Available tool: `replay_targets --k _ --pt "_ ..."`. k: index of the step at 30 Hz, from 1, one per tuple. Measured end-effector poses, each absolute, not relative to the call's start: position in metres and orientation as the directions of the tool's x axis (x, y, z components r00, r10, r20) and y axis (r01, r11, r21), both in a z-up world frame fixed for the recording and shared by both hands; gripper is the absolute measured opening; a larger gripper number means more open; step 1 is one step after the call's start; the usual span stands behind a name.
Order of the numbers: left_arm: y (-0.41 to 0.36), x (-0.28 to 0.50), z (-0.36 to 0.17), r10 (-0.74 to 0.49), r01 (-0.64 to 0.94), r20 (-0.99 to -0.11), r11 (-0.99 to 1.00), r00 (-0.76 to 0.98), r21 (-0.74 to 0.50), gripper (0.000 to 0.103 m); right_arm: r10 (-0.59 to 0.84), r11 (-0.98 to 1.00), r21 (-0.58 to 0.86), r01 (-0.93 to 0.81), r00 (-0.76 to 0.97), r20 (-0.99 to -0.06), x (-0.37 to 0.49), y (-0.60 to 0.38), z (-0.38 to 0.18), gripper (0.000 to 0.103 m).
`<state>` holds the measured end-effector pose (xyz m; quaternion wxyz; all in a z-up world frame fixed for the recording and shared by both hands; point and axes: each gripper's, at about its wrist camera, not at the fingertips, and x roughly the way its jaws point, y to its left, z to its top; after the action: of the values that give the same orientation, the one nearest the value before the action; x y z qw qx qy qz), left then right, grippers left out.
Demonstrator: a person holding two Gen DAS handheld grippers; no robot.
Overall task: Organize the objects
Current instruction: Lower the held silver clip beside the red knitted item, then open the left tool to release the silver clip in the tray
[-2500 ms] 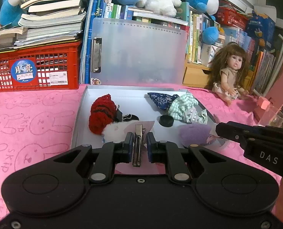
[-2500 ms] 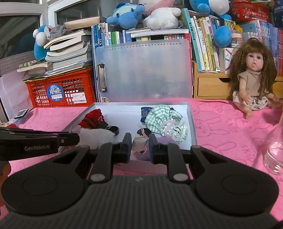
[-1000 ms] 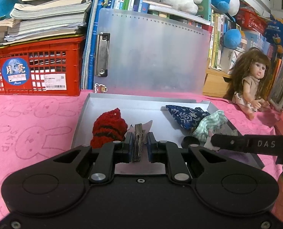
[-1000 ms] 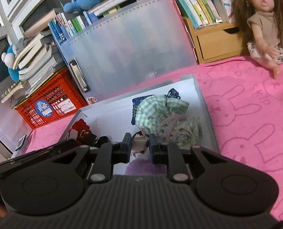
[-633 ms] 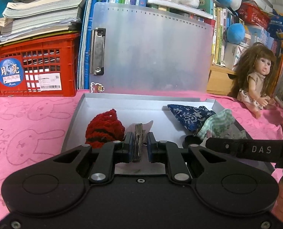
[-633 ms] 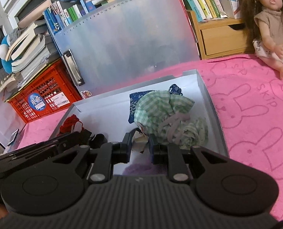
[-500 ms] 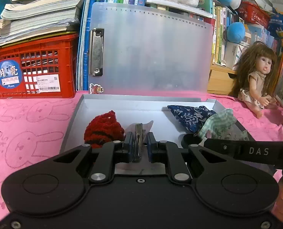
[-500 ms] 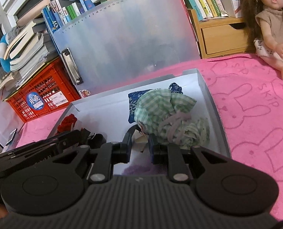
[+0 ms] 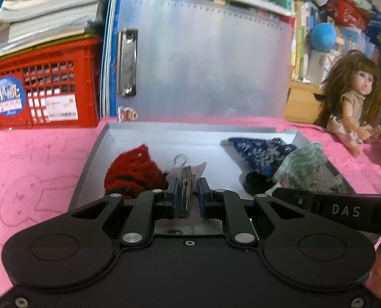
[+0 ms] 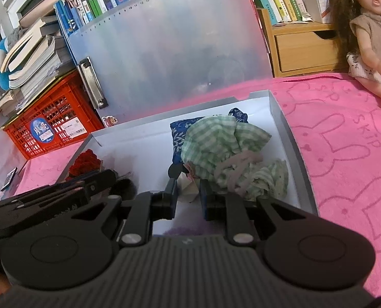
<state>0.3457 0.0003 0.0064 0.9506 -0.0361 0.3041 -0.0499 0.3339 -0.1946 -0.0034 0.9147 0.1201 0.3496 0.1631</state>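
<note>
On a pink cloth (image 9: 36,159), a grey tray (image 9: 93,154) holds red knitwear (image 9: 132,169) at left. The left gripper (image 9: 187,192) clamps a metal clip (image 9: 186,190); the right gripper (image 10: 187,195) is closed beside checked cloth (image 10: 216,141).

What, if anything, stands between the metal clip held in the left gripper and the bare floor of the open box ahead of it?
Nothing visible. The left gripper is shut on the metal clip over the grey box; bare floor lies straight ahead. The red knitted piece sits left of that path, the blue patterned cloth right.
</note>
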Motion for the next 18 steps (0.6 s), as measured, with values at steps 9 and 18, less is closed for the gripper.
replay_targets --k 9,18 --pt "0.0005 0.3473 0.0017 -0.112 0.074 -0.577 0.993 0.809 -0.089 0.016 0.369 0.926 0.312 -0.214 0.687 -0.626 0.3398 -0.1910 -0.0054 0.022" --pt "-0.0001 0.3473 0.0029 -0.116 0.080 -0.584 0.993 0.804 -0.087 0.021 0.380 0.920 0.328 -0.214 0.685 -0.621 0.3396 -0.1935 -0.0058 0.024"
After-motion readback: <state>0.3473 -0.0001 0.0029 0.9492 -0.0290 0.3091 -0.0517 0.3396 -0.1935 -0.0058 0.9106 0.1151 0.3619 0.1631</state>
